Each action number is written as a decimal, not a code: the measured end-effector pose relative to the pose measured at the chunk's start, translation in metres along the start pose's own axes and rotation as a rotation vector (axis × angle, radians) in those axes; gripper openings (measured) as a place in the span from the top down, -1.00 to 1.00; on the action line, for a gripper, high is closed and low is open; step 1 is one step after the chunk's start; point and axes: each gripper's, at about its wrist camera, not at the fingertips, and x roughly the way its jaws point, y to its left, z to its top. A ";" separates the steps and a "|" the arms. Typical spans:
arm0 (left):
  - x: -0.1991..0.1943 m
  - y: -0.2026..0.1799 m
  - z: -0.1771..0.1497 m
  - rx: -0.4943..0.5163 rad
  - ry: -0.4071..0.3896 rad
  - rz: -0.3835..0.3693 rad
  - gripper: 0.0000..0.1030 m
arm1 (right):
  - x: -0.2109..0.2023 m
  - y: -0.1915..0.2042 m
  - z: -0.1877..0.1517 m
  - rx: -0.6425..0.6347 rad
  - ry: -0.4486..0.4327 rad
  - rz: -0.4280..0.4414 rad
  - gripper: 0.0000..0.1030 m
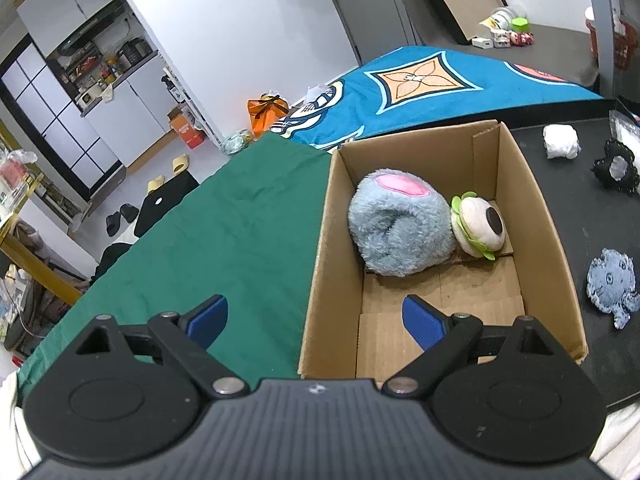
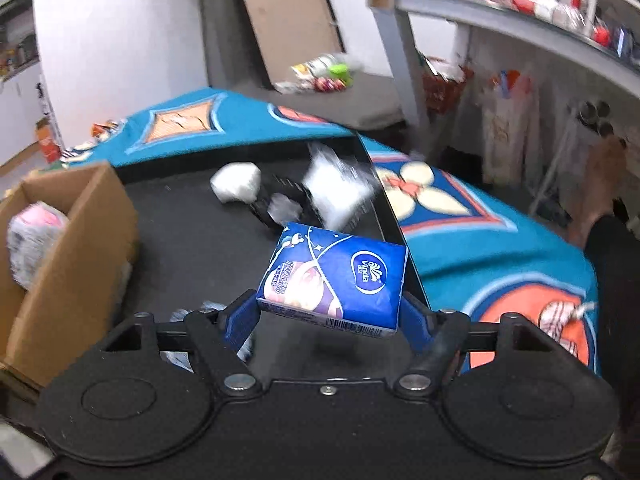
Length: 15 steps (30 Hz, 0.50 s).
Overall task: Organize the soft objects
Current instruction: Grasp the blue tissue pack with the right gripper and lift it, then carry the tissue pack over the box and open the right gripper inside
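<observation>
Your right gripper [image 2: 330,312] is clamped on the blue tissue pack [image 2: 335,278], lifted clear above the black counter [image 2: 192,248]. Beside it, the cardboard box [image 1: 532,216] holds a grey plush [image 1: 394,228] touching an eyeball plush [image 1: 480,224]. Your left gripper [image 1: 316,320] hangs released over the box's near edge.

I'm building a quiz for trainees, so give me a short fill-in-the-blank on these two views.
1. The right hand-held gripper is shut on a blue ____ pack.
2. The fluffy grey-blue plush toy lies inside the brown ____ box.
3. The left hand-held gripper is ____ and holds nothing.
4. Left of that box, the table wears a ____ cloth.

Missing words: tissue; cardboard; open; green
</observation>
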 end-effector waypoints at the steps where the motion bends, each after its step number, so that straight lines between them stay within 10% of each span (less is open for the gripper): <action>1: 0.000 0.001 0.000 -0.004 -0.001 0.000 -0.81 | -0.003 0.003 0.003 -0.013 -0.009 0.006 -0.40; 15: -0.001 0.012 -0.001 -0.061 -0.012 -0.012 -0.76 | -0.028 0.042 0.022 -0.133 -0.065 0.150 -0.40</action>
